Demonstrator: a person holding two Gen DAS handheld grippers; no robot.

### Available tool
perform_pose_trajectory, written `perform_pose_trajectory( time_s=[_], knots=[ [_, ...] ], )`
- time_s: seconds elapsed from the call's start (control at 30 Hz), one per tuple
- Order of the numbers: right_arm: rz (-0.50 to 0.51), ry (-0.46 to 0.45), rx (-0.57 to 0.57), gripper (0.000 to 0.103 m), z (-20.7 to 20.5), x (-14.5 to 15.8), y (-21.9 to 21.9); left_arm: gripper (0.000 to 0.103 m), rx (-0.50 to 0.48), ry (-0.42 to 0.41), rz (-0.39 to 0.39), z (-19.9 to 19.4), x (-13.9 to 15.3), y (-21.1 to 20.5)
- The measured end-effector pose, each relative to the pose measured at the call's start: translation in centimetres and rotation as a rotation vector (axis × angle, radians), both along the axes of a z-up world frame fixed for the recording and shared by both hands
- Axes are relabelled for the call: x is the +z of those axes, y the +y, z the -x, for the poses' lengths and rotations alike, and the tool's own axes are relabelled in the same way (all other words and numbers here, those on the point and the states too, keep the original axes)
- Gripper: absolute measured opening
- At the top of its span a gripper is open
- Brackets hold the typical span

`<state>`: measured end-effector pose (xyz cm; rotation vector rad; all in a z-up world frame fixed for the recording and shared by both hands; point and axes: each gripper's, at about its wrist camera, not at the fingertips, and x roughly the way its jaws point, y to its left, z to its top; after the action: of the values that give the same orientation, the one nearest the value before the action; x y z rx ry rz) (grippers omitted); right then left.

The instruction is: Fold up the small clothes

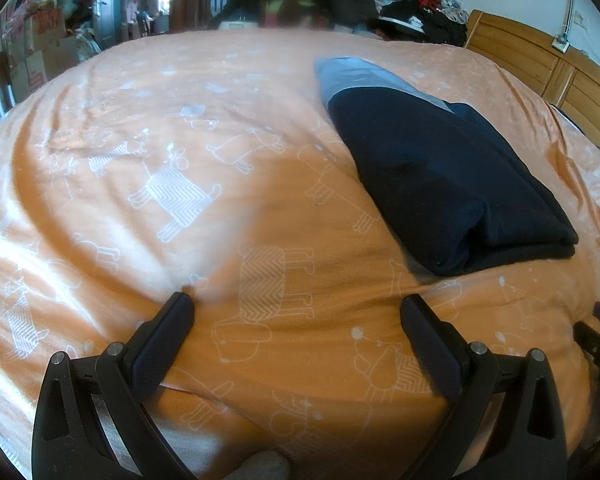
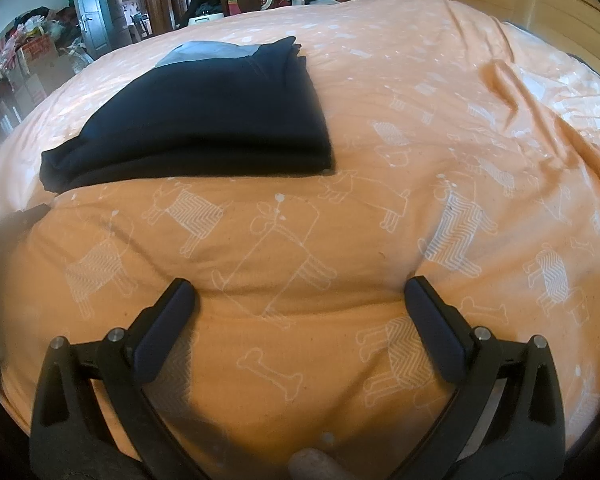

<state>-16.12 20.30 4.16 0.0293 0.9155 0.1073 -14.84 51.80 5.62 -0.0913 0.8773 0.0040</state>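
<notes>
Resting folded garment [image 1: 440,168] on bedspread [image 1: 180,120]

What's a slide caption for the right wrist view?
Open right tool hovers over orange bedspread, folded navy garment lying ahead to its left.

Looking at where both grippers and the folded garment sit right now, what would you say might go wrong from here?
1. The folded dark garment has loose layered edges at its near end; catching one layer could undo the fold.
2. Both the left gripper and right gripper hover open close over the orange bedsheet, so closing might pinch the sheet instead.
3. Sheet wrinkles may drag the garment.
</notes>
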Motion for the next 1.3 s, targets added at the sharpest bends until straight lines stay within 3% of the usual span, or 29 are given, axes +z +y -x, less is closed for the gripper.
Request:
perform_pose_trajectory(
  time_s=[1.3],
  knots=[
    [0.007, 0.000, -0.001, 0.103, 0.14, 0.14, -0.05, 0.103, 0.001, -0.002, 0.000, 0.11, 0.11, -0.11]
  ],
)
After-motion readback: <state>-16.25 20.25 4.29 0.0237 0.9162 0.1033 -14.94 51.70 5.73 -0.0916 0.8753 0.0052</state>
